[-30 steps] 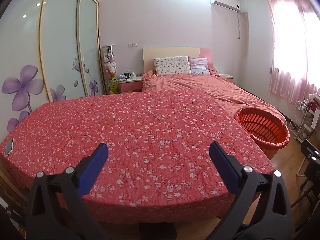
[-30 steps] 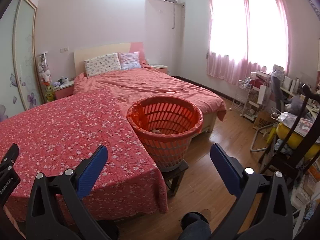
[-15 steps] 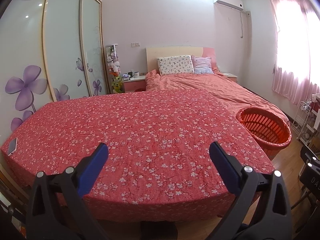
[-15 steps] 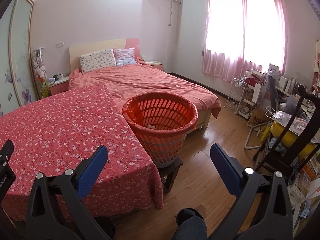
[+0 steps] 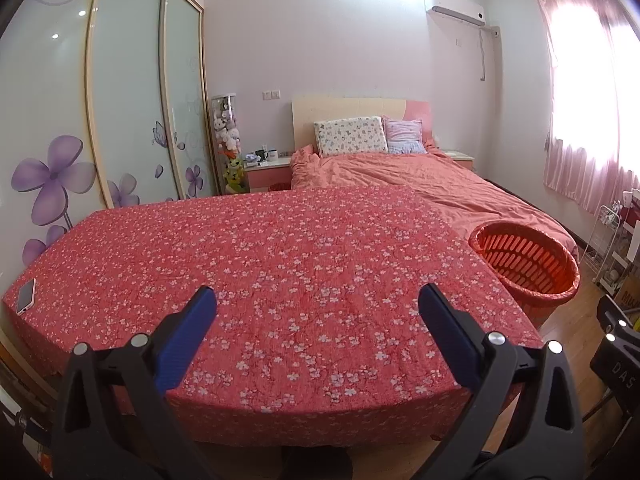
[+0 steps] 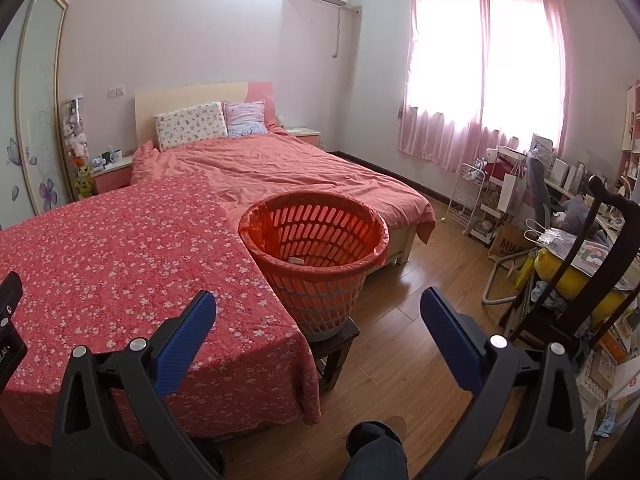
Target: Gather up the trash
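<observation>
We hold the left gripper [image 5: 316, 300] and right gripper [image 6: 318, 304] wide apart, empty; orange laundry basket [image 6: 316, 264] on a stool [image 6: 340, 344] beside the floral-covered table [image 5: 280, 264].

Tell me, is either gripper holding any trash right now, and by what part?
Nothing is held. The left gripper and the right gripper both stand open and empty, above the floral cover and near the orange basket.

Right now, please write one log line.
left gripper open | right gripper open | basket on stool | phone on cloth
</observation>
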A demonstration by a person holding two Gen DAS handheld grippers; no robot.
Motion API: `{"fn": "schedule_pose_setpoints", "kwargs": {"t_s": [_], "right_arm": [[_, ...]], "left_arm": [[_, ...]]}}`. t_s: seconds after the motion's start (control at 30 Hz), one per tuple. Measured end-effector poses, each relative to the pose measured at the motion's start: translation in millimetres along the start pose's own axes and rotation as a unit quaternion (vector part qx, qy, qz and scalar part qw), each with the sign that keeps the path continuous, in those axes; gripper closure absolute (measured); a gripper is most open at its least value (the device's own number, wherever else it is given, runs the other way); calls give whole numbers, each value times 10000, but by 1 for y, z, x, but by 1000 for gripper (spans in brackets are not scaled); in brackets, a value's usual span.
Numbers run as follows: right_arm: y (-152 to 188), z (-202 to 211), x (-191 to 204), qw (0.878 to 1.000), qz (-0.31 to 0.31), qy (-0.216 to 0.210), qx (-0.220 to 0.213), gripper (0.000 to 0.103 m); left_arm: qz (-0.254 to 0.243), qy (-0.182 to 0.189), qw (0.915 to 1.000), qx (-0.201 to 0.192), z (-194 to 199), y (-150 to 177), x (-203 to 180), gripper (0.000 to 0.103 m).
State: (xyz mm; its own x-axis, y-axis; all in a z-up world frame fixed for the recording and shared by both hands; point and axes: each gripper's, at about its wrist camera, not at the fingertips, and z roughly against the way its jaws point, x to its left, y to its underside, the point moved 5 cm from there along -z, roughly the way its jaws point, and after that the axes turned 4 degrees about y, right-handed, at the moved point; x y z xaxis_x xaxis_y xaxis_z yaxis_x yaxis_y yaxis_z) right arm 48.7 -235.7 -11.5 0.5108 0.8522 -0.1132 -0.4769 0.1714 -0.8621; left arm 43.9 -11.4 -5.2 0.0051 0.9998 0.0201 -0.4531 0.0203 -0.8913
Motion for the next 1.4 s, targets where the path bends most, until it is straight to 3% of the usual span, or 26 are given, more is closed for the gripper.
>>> {"fn": "schedule_pose_setpoints", "kwargs": {"t_s": [1.4], "right_arm": [[-2,2,1,10000,-10,-14,-57,2]], "left_arm": [[93,-8,9999,-68,4,-2,-2,4]]}}
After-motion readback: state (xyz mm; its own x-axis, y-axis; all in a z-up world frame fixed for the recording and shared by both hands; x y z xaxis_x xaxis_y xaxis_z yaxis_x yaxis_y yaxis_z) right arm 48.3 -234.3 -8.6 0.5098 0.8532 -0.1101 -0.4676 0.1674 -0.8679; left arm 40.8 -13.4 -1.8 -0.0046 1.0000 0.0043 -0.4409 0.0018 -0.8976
